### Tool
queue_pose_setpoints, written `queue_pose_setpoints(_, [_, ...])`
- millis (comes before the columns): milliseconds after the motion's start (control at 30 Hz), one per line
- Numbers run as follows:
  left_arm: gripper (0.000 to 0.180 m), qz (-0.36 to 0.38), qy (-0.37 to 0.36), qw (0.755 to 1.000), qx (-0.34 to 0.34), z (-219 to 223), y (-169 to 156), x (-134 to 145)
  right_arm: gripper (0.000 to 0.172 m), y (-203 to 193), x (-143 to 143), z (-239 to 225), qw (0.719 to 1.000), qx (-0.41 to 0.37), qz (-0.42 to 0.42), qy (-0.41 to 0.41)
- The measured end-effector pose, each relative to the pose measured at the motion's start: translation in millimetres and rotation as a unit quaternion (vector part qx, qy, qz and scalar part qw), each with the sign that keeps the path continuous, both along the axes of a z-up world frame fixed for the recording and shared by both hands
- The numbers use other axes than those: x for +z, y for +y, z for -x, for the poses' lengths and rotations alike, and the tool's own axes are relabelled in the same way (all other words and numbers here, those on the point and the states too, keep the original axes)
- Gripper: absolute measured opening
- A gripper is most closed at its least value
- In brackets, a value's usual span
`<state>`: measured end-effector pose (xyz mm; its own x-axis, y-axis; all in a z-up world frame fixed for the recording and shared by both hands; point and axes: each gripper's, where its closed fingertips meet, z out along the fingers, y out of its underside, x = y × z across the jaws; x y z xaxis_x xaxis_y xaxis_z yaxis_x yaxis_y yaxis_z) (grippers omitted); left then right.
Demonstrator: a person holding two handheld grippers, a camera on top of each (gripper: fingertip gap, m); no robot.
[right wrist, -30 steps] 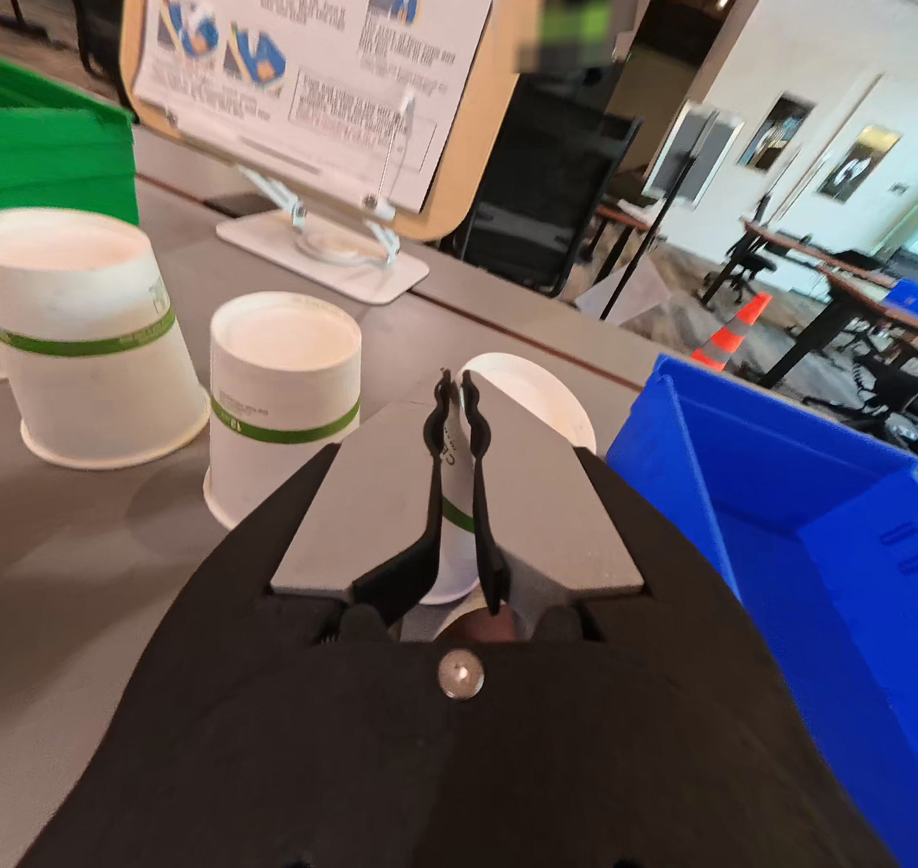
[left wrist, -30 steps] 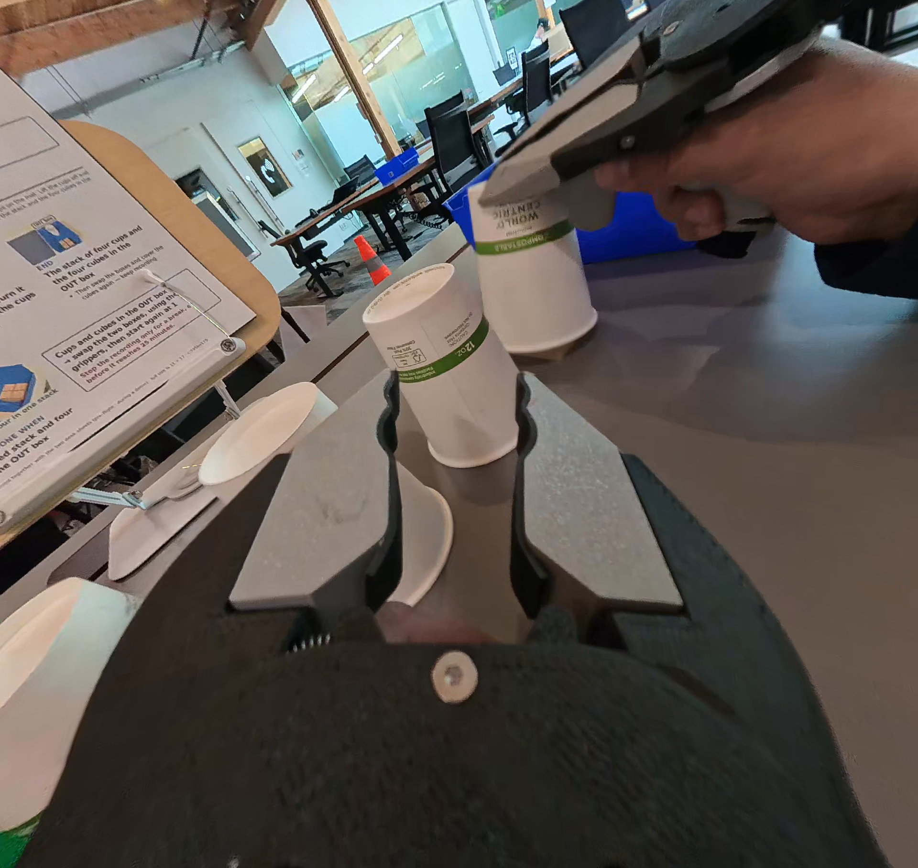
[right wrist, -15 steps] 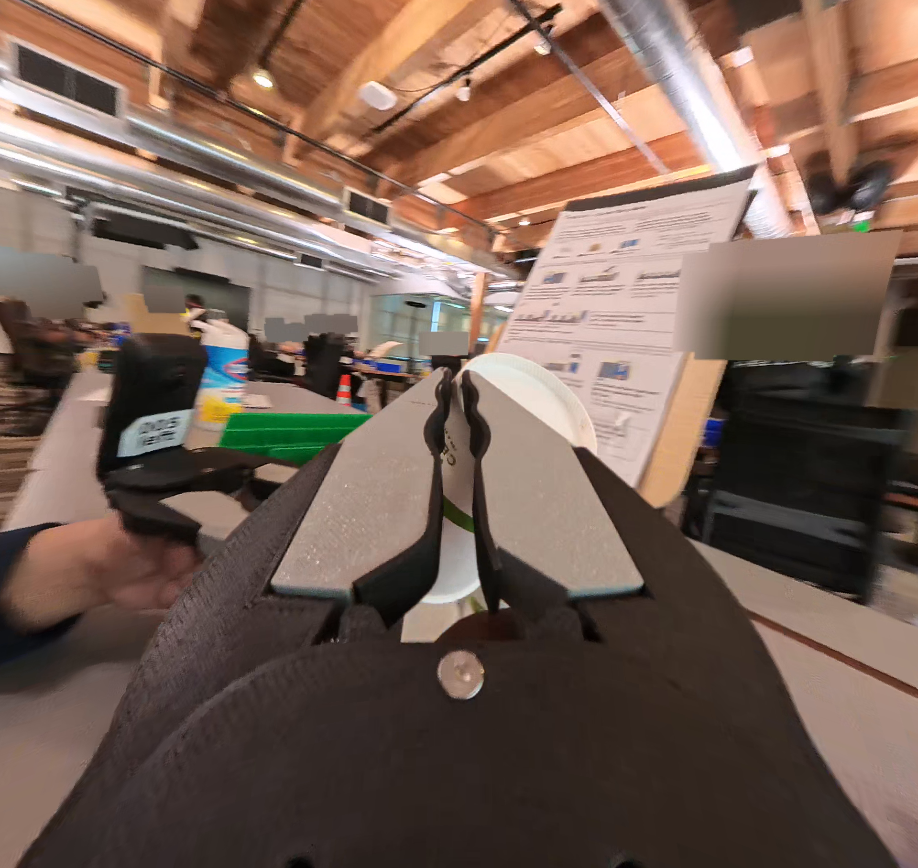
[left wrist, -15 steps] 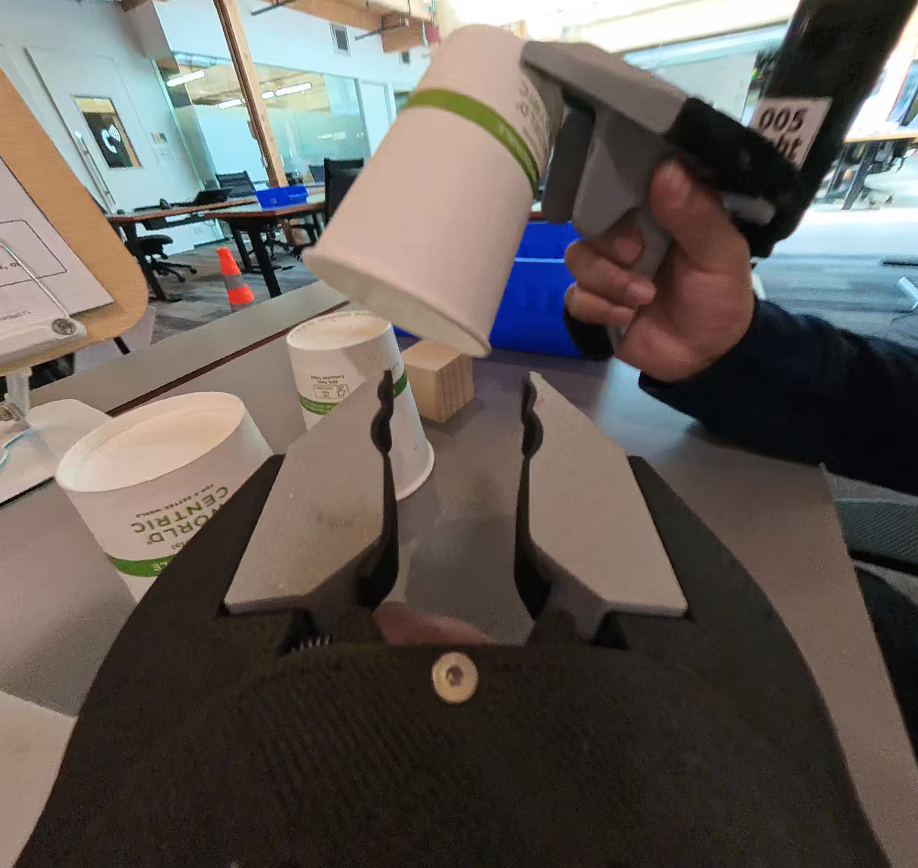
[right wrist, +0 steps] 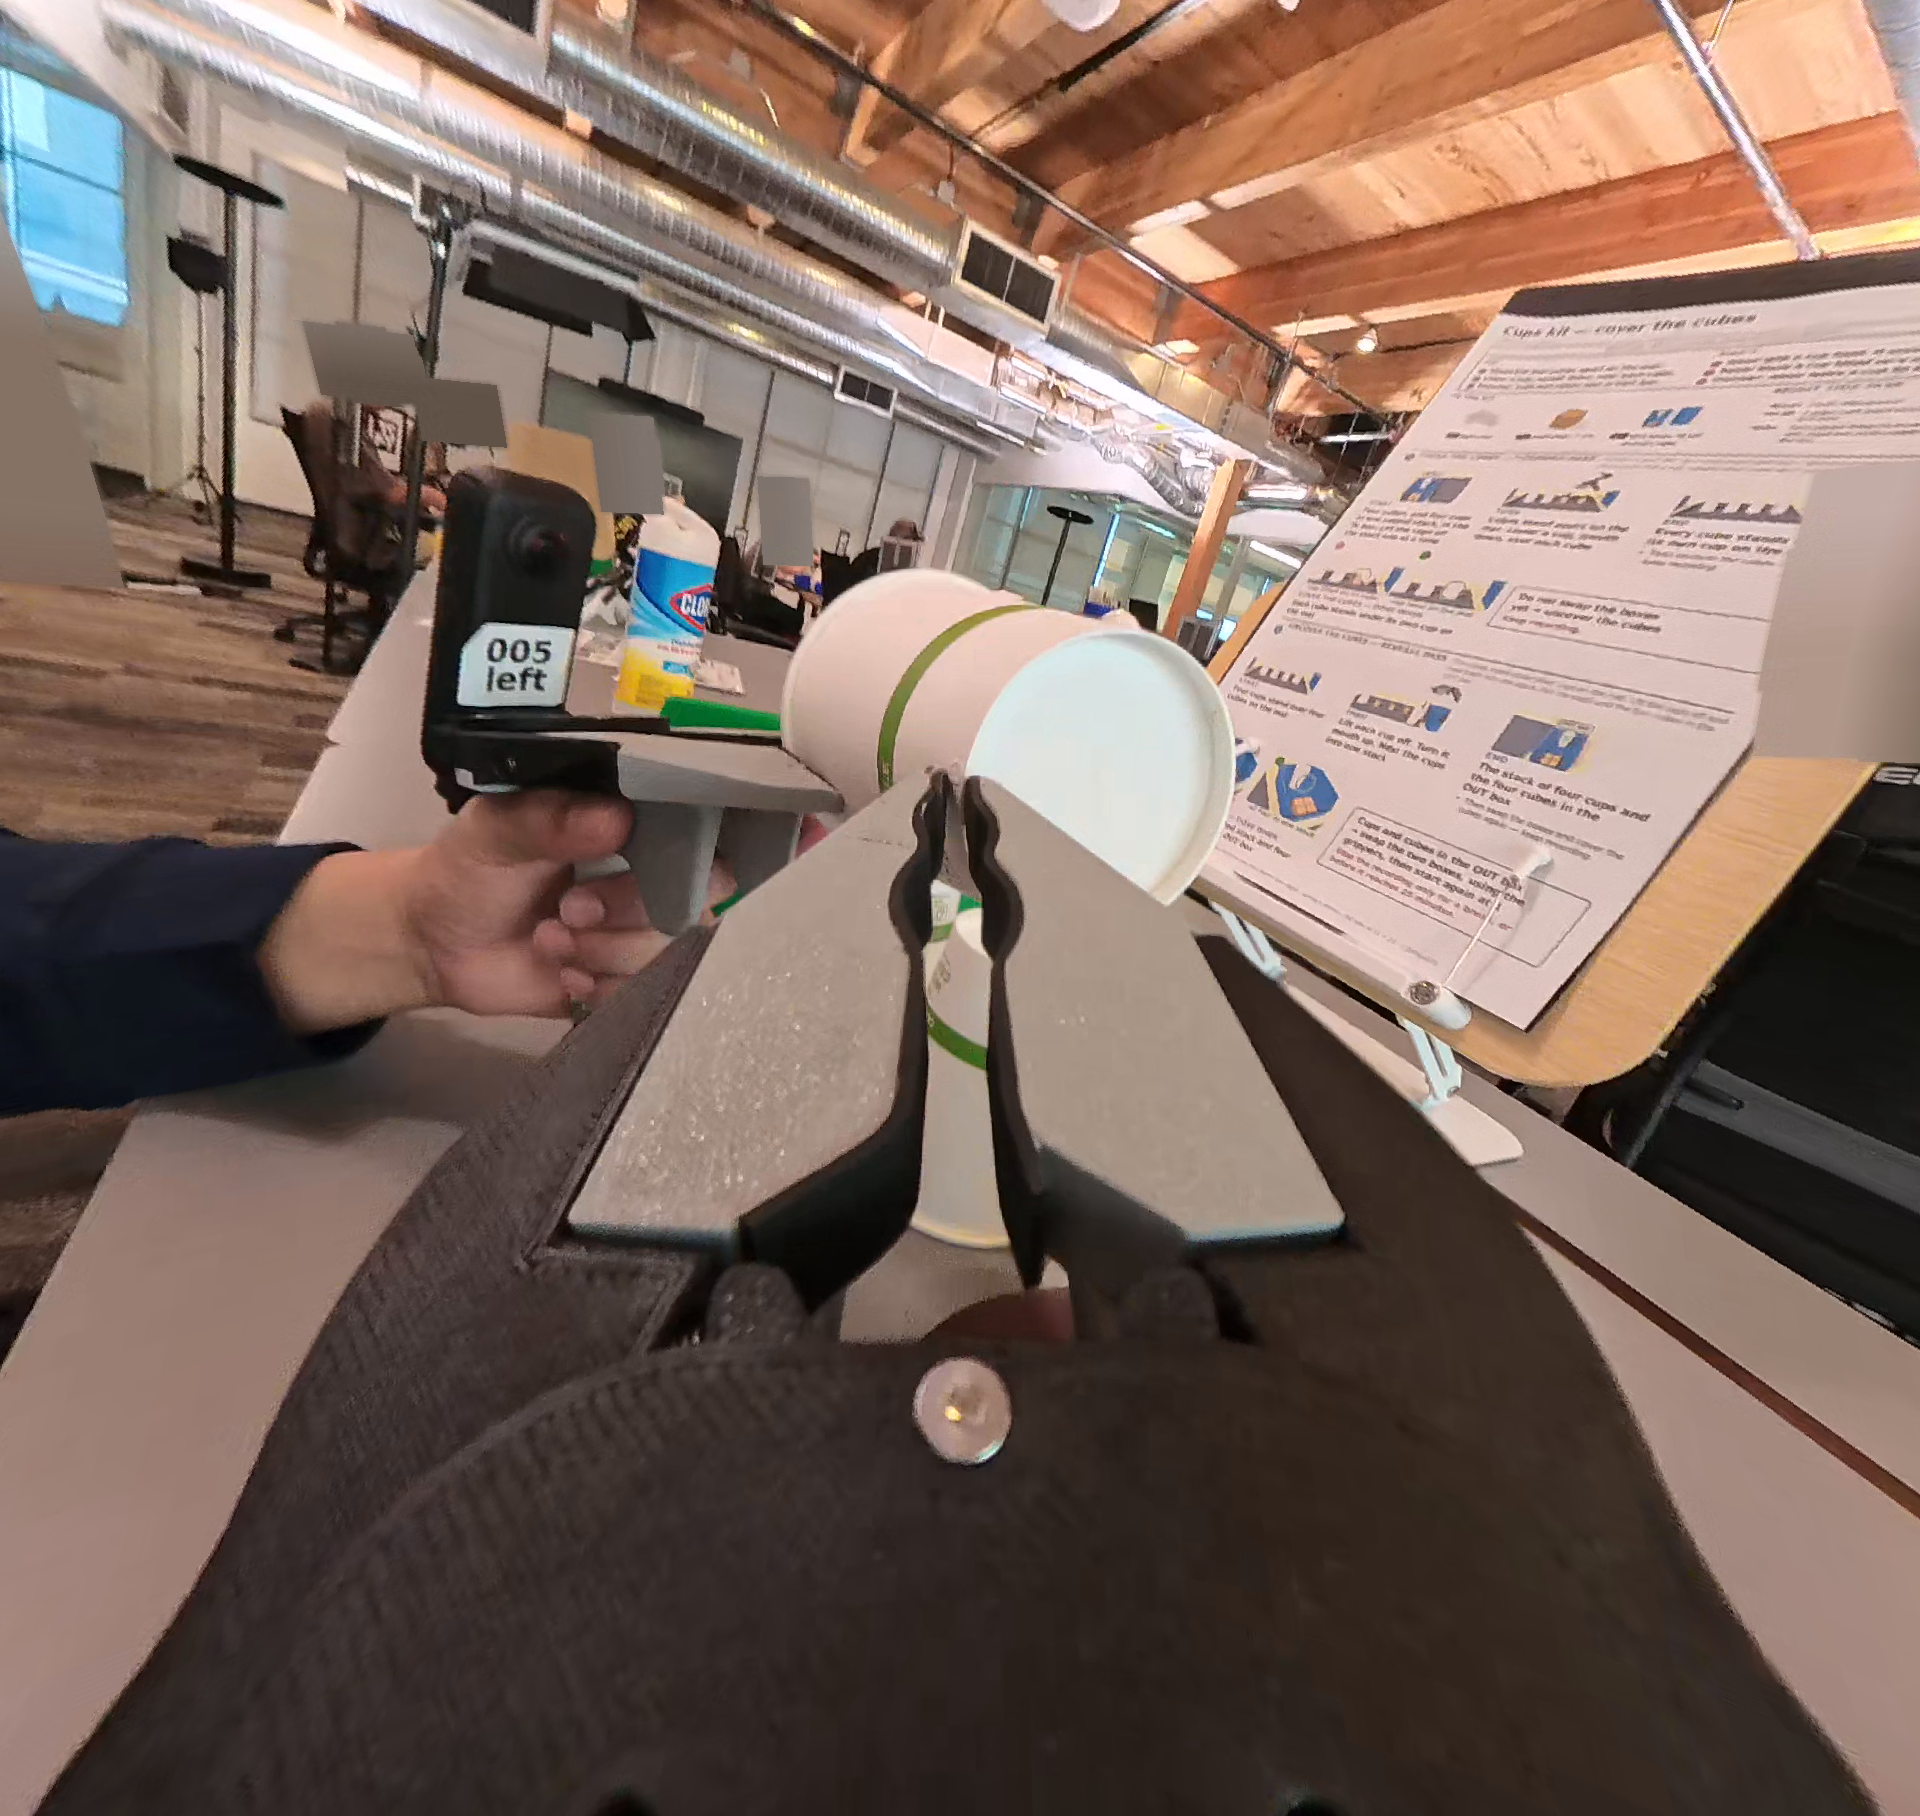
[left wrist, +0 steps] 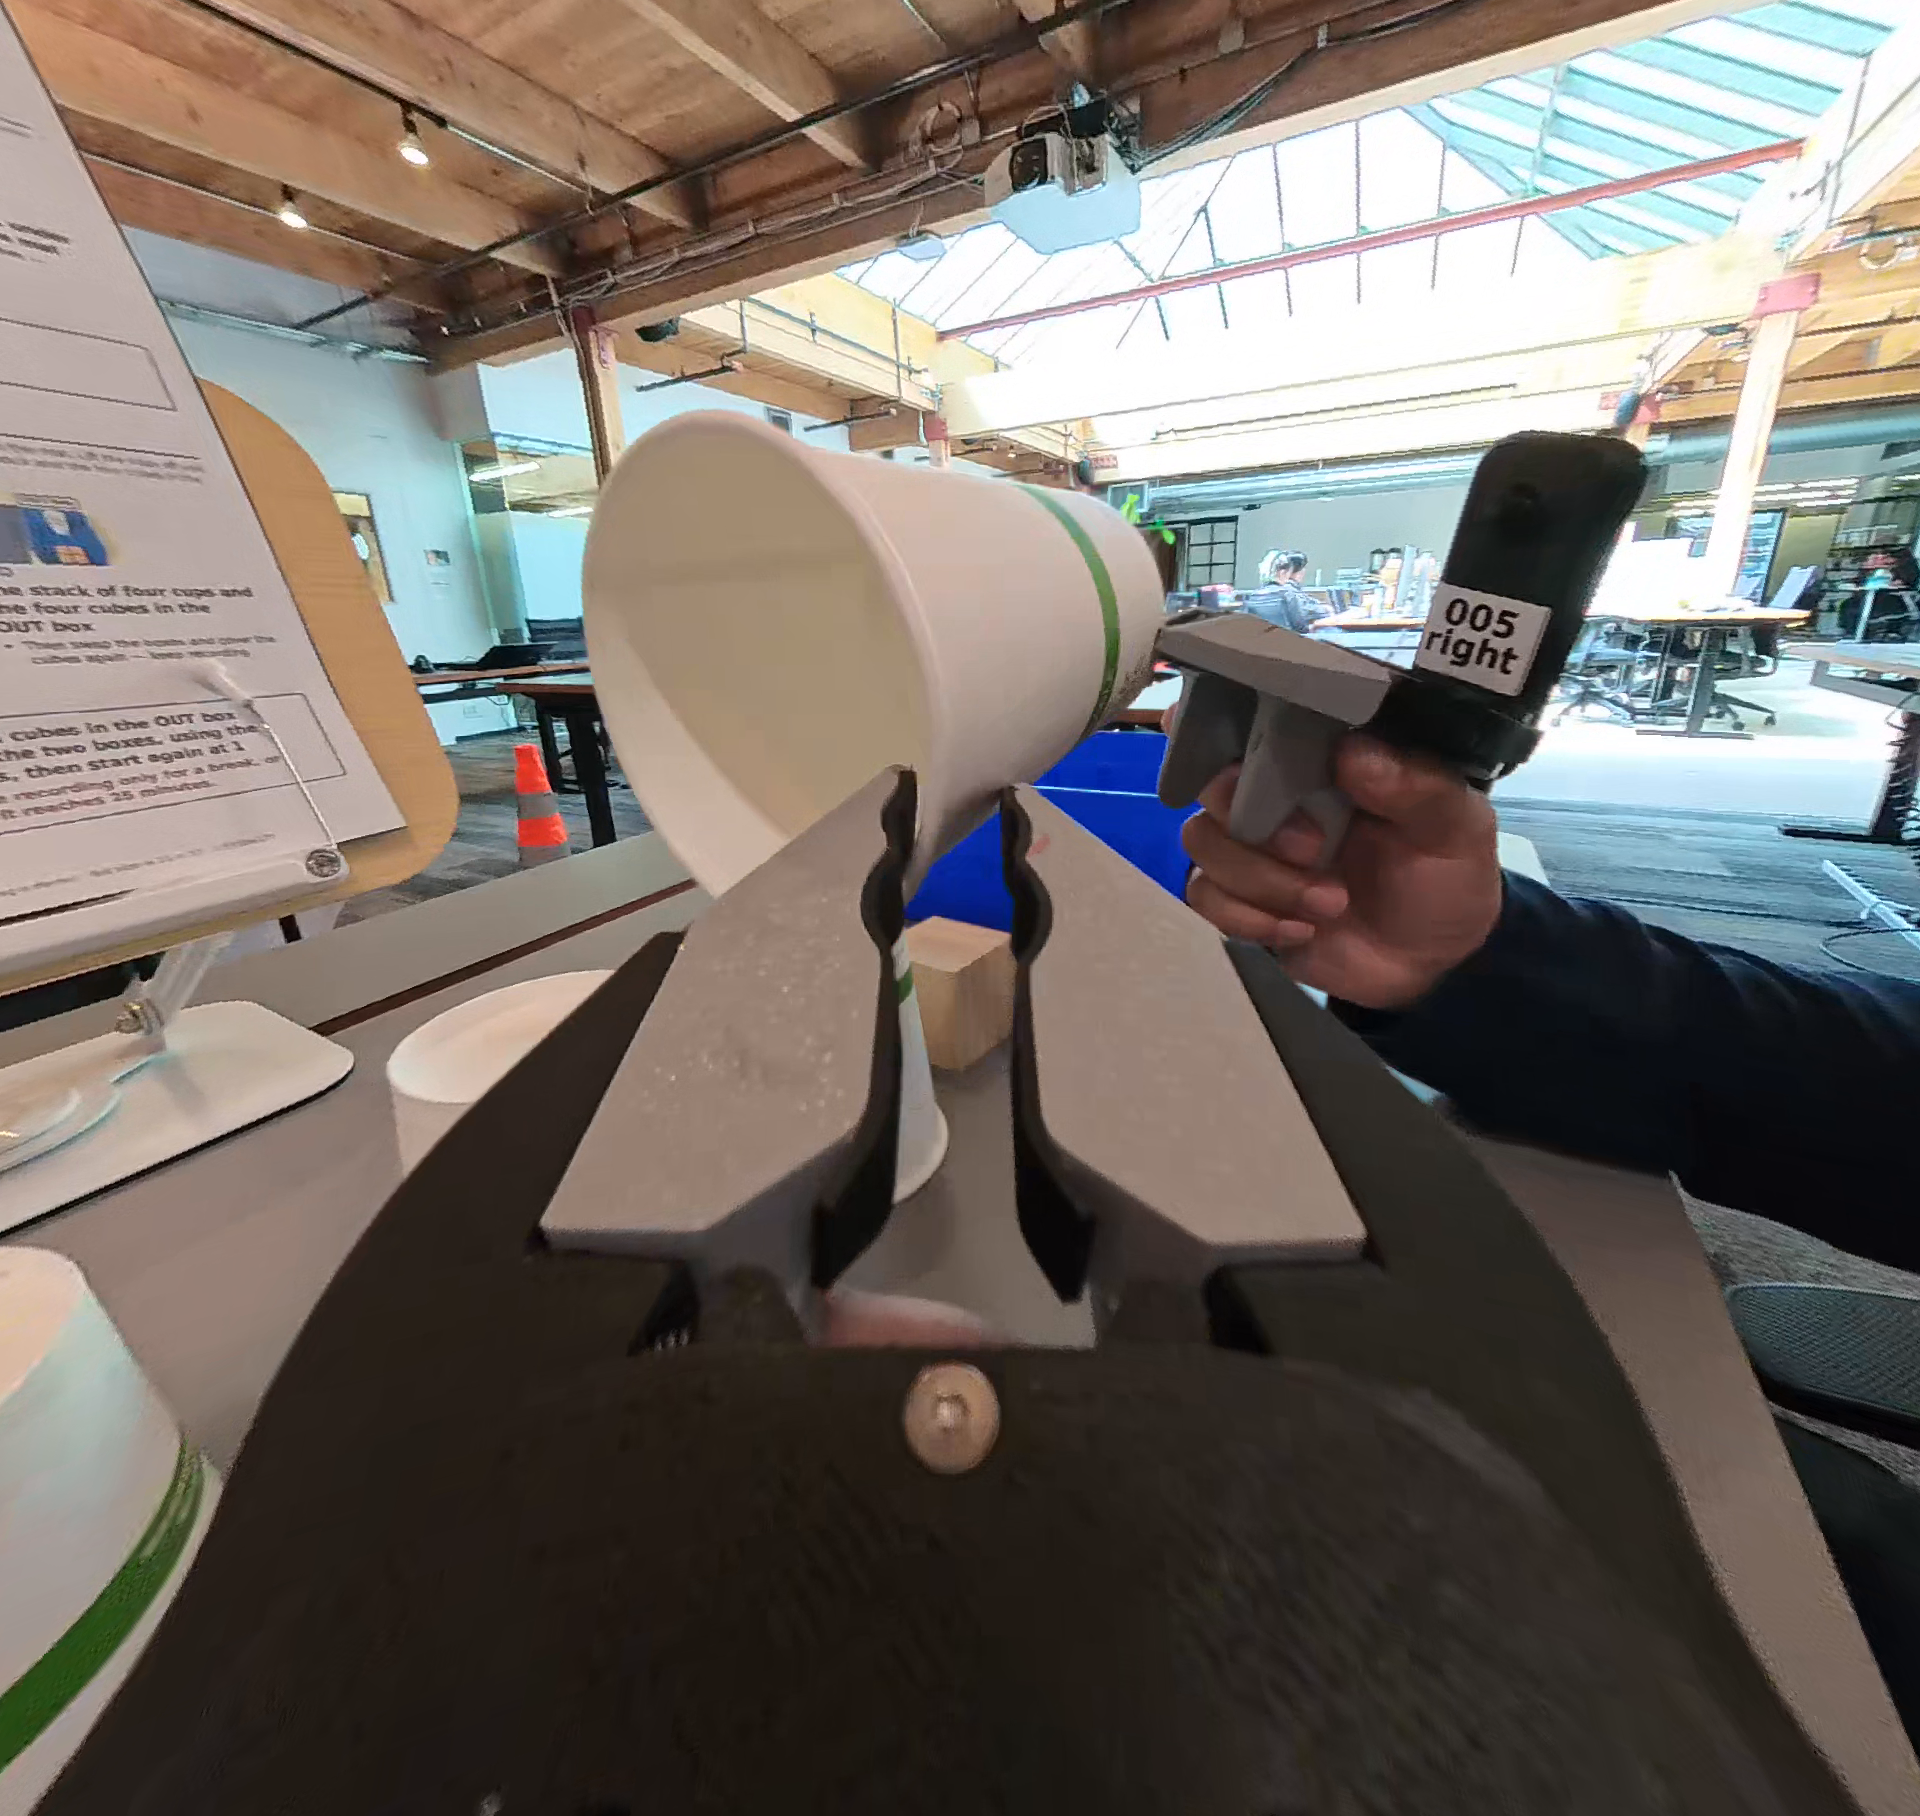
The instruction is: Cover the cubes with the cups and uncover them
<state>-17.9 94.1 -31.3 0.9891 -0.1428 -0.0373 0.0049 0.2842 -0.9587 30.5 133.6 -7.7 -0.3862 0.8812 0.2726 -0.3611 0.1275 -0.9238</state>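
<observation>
The white paper cup with a green band [left wrist: 883,644] lies on its side in the air above the grey desk [left wrist: 1195,1132], held between the two claws. The right claw [right wrist: 954,800] is pinched almost fully closed on the cup wall near its rim, the open mouth [right wrist: 1101,758] facing that camera. The left claw [left wrist: 956,810] is only narrowly open, its fingertips [left wrist: 894,821] right at the cup's mouth edge; whether they press on it I cannot tell. Below, a pale wooden cube [left wrist: 961,1003] sits uncovered on the desk beside an upside-down white cup [left wrist: 909,1080]. Two more upside-down cups [left wrist: 488,1039] [left wrist: 83,1517] stand to the left.
</observation>
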Motion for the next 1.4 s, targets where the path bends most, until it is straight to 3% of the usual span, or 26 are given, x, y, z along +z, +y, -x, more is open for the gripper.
queue_pose_setpoints(100, [0.014, -0.011, -0.01, 1.0, -0.009, 0, -2, 3, 0.0, 6, -7, 6, 1.0, -0.015, -0.008, -0.025])
queue_pose_setpoints(333, [0.005, -0.047, -0.019, 0.999, -0.011, 5, -16, 16, 0.005, 5, -38, 23, 0.989, -0.082, -0.11, -0.062])
queue_pose_setpoints(500, [0.002, -0.076, -0.035, 0.996, -0.001, 15, -27, 27, 0.005, -8, -64, 27, 0.974, -0.071, -0.189, -0.101])
queue_pose_setpoints(667, [0.002, -0.079, -0.029, 0.996, -0.008, 14, -31, 29, 0.0, -48, -99, 16, 0.953, 0.018, -0.277, -0.124])
queue_pose_setpoints(733, [0.002, -0.049, 0.008, 0.999, 0.008, 11, -25, 21, 0.0, -63, -95, 5, 0.956, 0.067, -0.263, -0.109])
queue_pose_setpoints(867, [0.001, 0.036, 0.114, 0.993, -0.015, -14, -12, -8, 0.0, -77, -62, -31, 0.96, 0.211, -0.145, -0.11])
queue_pose_setpoints(967, [0.002, 0.076, 0.182, 0.978, -0.067, -42, -11, -29, 0.0, -60, -32, -36, 0.975, 0.195, -0.09, -0.06])
queue_pose_setpoints(1100, [0.002, 0.088, 0.187, 0.961, -0.184, -81, -25, -38, 0.002, -42, -8, -38, 0.983, 0.181, -0.026, -0.028])
queue_pose_setpoints(1233, [0.002, 0.089, 0.157, 0.934, -0.309, -113, -46, -40, 0.014, -49, -11, -44, 0.968, 0.243, 0.011, -0.067])
queue_pose_setpoints(1400, [0.001, 0.07, 0.13, 0.92, -0.363, -120, -60, -31, 0.021, -84, -42, -70, 0.914, 0.373, -0.024, -0.161])
